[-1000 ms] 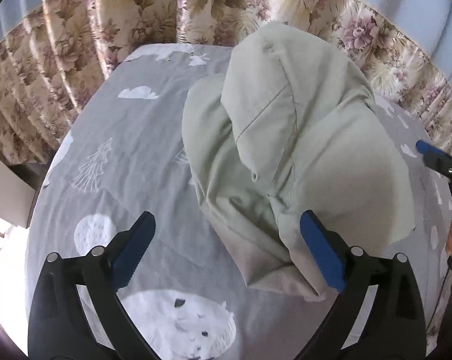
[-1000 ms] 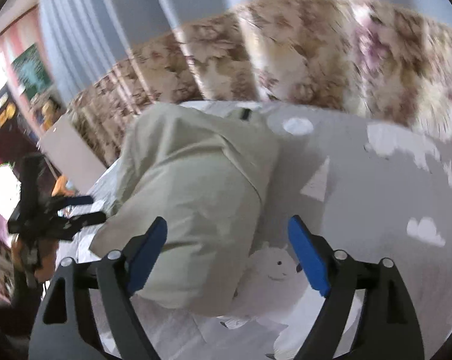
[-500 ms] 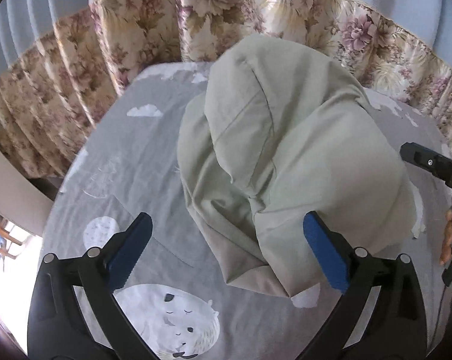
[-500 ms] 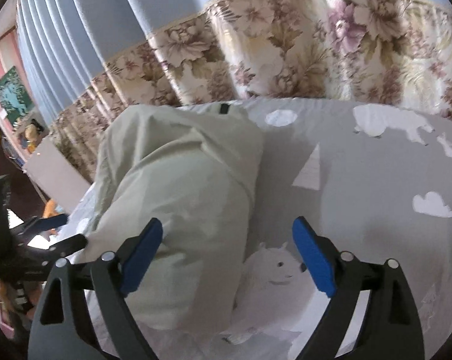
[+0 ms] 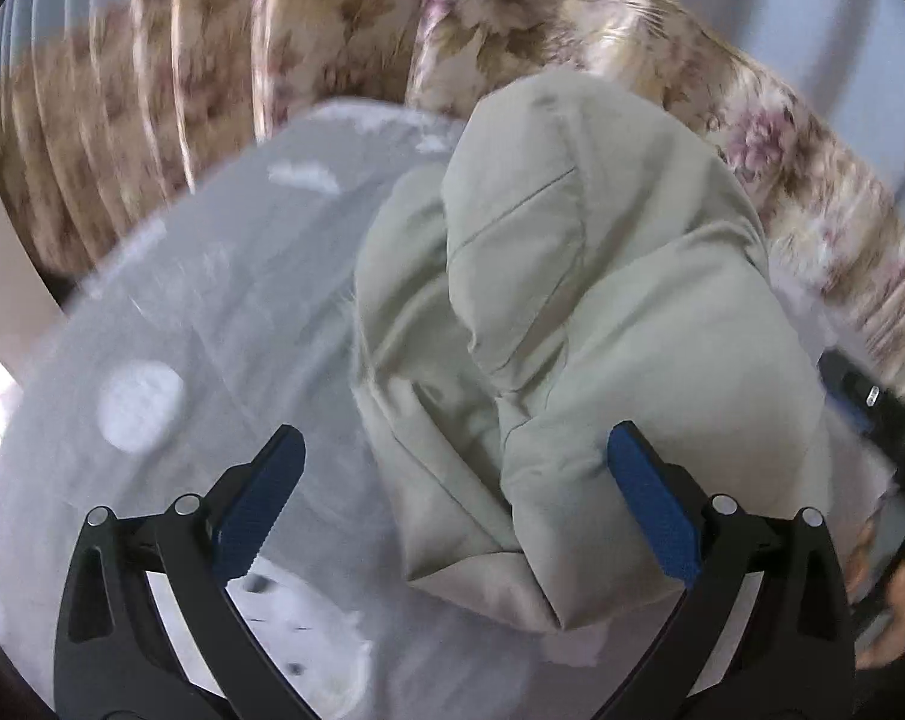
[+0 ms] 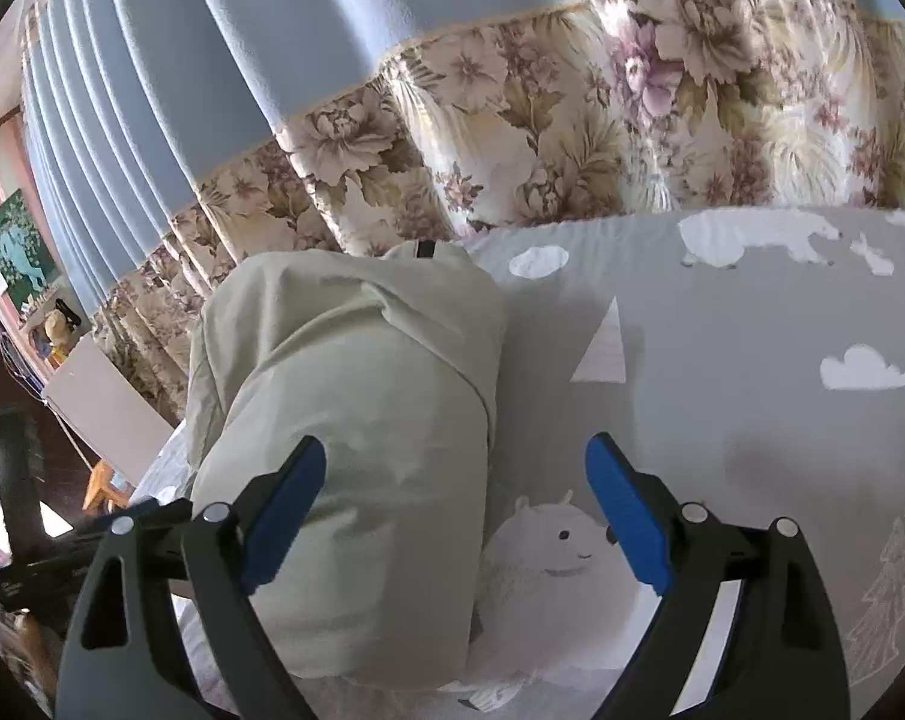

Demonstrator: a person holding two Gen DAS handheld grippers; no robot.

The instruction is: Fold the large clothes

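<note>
A pale green garment [image 5: 572, 312] lies folded in a thick bundle on the grey printed bedsheet [image 5: 200, 312]. It also shows in the right wrist view [image 6: 356, 420], left of centre. My left gripper [image 5: 452, 510] is open and empty, hovering over the bundle's near end, with its right blue pad beside the fabric edge. My right gripper [image 6: 452, 510] is open and empty, above the bundle's near right edge. The right gripper's black body shows at the right rim of the left wrist view [image 5: 884, 420].
Floral and blue curtains [image 6: 542, 138] hang along the far side of the bed. The sheet [image 6: 752, 360] stretches right with white cloud and animal prints. A white board [image 6: 104, 408] and dark furniture stand past the bed's left edge.
Both grippers have drawn back slightly from the bundle while staying open. The left wrist view is blurred by motion now. The garment has kept its place.
</note>
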